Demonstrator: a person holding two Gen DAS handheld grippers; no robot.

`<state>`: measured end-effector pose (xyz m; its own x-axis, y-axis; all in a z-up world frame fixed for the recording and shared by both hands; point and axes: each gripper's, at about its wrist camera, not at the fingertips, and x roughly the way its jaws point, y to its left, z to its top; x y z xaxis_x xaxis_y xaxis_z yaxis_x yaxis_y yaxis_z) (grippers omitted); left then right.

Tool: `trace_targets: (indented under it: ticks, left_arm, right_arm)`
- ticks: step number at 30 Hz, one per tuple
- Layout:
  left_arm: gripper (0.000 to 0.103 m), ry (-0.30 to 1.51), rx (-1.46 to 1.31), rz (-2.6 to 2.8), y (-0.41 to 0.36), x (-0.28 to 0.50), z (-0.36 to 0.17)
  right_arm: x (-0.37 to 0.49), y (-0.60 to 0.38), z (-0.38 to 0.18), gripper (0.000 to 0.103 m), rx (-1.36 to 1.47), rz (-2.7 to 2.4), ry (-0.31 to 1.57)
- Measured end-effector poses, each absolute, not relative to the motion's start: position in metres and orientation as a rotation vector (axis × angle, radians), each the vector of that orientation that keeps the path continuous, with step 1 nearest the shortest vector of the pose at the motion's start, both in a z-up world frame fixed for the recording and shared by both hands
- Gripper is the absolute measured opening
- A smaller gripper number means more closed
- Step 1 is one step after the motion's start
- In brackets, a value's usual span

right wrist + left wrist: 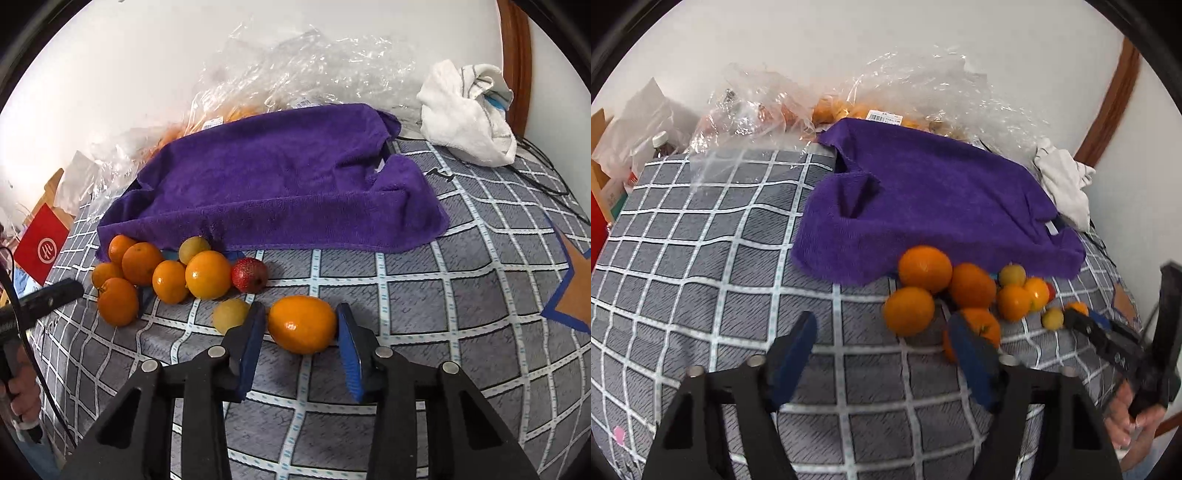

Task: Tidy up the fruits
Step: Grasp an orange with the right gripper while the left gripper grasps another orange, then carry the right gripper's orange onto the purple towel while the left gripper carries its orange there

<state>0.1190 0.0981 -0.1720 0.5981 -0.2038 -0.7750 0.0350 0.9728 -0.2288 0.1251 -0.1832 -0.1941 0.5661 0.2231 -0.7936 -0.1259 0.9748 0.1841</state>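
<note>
My right gripper (pixel 300 310) is shut on an orange (pixel 301 332) that rests on the grey checked cloth (pixel 424 295); both blue pads touch its sides. Left of it lie a small yellow fruit (pixel 229 314), a red fruit (pixel 249 275) and a cluster of oranges (pixel 207 273). My left gripper (pixel 882 319) is open with nothing gripped. One orange (pixel 908 310) sits just ahead of its gap, and another orange (pixel 979 325) lies behind its right finger. The right gripper (pixel 1087 321) shows at the right edge of the left wrist view.
A purple towel (pixel 942 192) lies behind the fruit. Clear plastic bags (pixel 923 81) with more oranges sit against the wall. A white cloth (pixel 469 110) and black cables lie at the back right. A red box (pixel 40 247) stands off the left edge.
</note>
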Motion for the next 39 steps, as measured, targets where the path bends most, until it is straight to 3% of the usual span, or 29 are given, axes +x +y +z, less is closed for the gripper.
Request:
trace_targets:
  ticks: [7,13,23,39]
  left_arm:
    - [0.054,0.967,-0.241,-0.197,0.089,0.138,-0.184]
    - [0.033,0.988,-0.247,-0.215,0.086,0.141,-0.194]
    - [0.033,0.967,-0.262,-0.195,0.096,0.132,-0.184]
    - [0.033,0.876,-0.231,-0.155,0.107,0.136,-0.119]
  right_arm:
    - [0.116,-0.192,-0.190,0.039,0.088,0.193,0.949]
    - [0.109,-0.187,-0.196,0.039,0.035,0.207,0.923]
    - [0.103,-0.189,-0.193,0.036,0.046,0.200,0.917]
    - [0.124,-0.195,-0.132,0.035,0.047,0.170,0.821]
